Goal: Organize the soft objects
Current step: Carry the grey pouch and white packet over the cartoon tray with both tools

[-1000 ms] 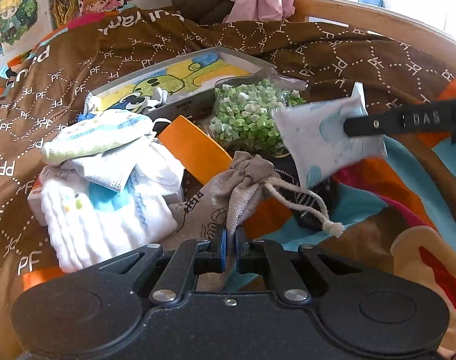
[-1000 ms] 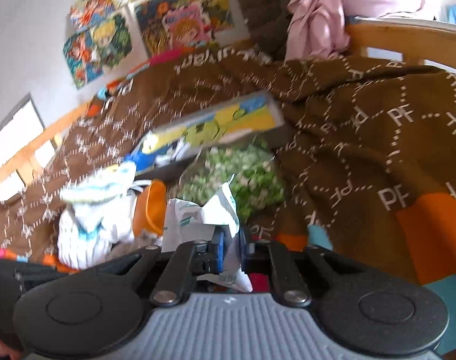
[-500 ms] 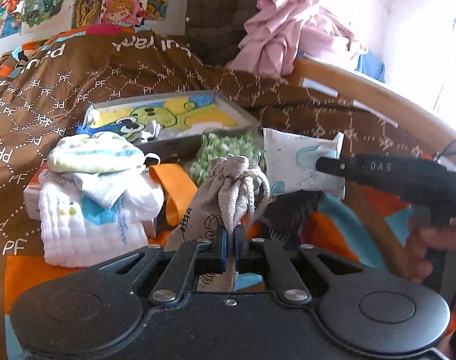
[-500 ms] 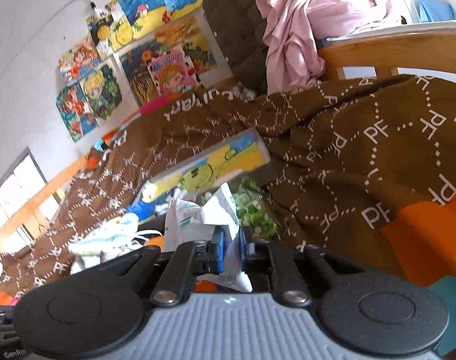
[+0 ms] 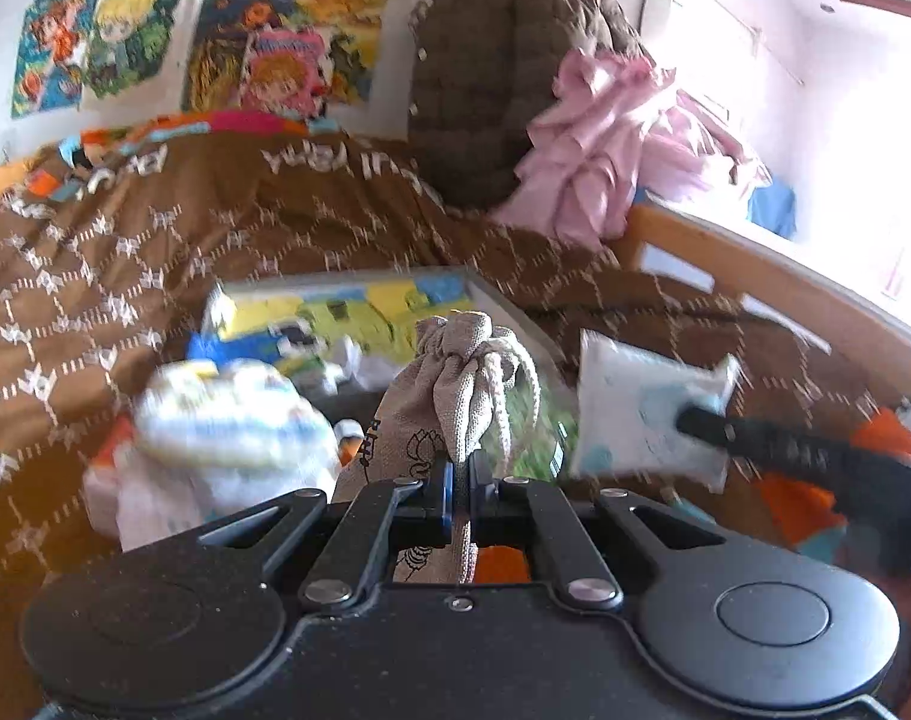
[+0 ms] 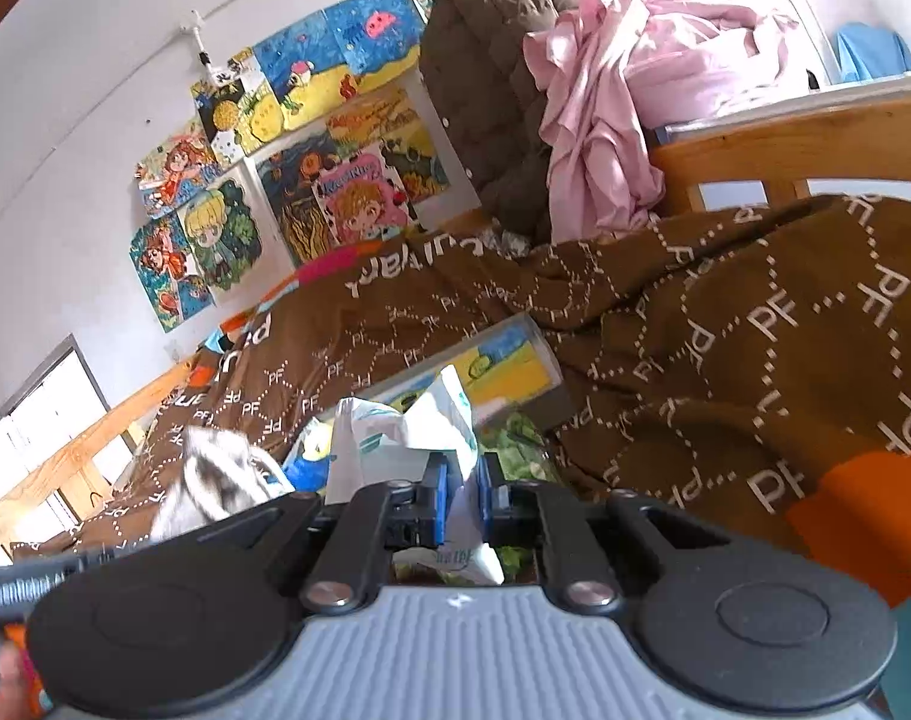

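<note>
You're working over a bed (image 5: 155,252) spread with a brown patterned blanket, cartoon posters (image 6: 233,222) on the wall behind and a pink garment (image 6: 605,96) heaped on the wooden headboard.

Your left hand-held gripper (image 5: 455,474) is clamped on the gathered neck of a grey drawstring pouch (image 5: 449,396), which hangs clear of the bedding. Your right hand-held gripper (image 6: 460,492) is pinched shut on a white and pale-blue soft packet (image 6: 407,438), also lifted. Both sit just short of the open illustrated box (image 5: 341,312) lying on the blanket.

As I read it, you're mid-carry, with both soft items raised and the box the likely destination. The next move calls for bringing each one over the box's interior, lowering until it rests, and only then parting the jaws. Take them one at a time, or the two grippers may crowd each other over the opening.

The left wrist view gives you what the right cannot: the packet's flat face with the right gripper's black finger across it, the stack of folded white cloths (image 5: 215,420) to the left, and the box's near wall. It is blurred. The right wrist view is sharper and shows the box's far corner, a bag of green pieces (image 6: 521,450) just beneath the packet, and the pouch only as a grey smear at left.
</note>
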Motion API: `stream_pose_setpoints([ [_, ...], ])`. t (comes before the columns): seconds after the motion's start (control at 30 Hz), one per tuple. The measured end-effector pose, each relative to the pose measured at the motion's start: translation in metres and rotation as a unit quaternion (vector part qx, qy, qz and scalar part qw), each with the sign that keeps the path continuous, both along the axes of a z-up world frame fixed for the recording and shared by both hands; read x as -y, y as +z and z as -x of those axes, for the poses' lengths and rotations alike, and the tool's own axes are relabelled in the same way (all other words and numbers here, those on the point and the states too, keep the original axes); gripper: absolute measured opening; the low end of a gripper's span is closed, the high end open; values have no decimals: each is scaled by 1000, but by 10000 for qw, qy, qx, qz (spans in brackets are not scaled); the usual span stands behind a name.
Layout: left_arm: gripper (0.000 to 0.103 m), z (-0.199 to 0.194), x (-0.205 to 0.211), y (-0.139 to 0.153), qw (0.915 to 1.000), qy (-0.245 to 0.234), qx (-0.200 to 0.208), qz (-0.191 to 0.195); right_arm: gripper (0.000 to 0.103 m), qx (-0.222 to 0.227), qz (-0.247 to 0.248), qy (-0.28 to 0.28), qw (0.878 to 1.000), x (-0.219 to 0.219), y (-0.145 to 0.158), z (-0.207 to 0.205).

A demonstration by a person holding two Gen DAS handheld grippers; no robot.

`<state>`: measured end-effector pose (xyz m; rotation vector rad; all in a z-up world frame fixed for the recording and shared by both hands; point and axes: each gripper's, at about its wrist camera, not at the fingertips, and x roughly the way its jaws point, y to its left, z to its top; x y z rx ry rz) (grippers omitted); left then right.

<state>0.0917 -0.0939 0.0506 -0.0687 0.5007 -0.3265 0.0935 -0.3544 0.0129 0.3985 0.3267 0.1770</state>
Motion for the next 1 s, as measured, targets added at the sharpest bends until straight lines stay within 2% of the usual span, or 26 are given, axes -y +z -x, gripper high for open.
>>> stream_pose_setpoints([
  [0.17, 4, -34, -3, 16, 9997, 113, 201, -60, 12, 351, 49, -64, 9994, -12, -1, -19],
  [0.4, 4, -98, -4, 16, 9993, 257, 250, 35, 12, 642, 284, -95, 9975, -23, 7, -86],
  [0.7, 4, -175, 13, -15, 9989, 346, 117, 309, 12, 524, 409, -113, 9977, -24, 3, -158],
  [0.87, 4, -210, 22, -21, 9986, 377, 167, 339, 12, 382, 17, -326, 9987, -13, -17, -171],
  [1.0, 4, -230, 30, -24, 9982, 381, 212, 402, 12, 301, 58, -373, 9988, -12, -22, -181],
])
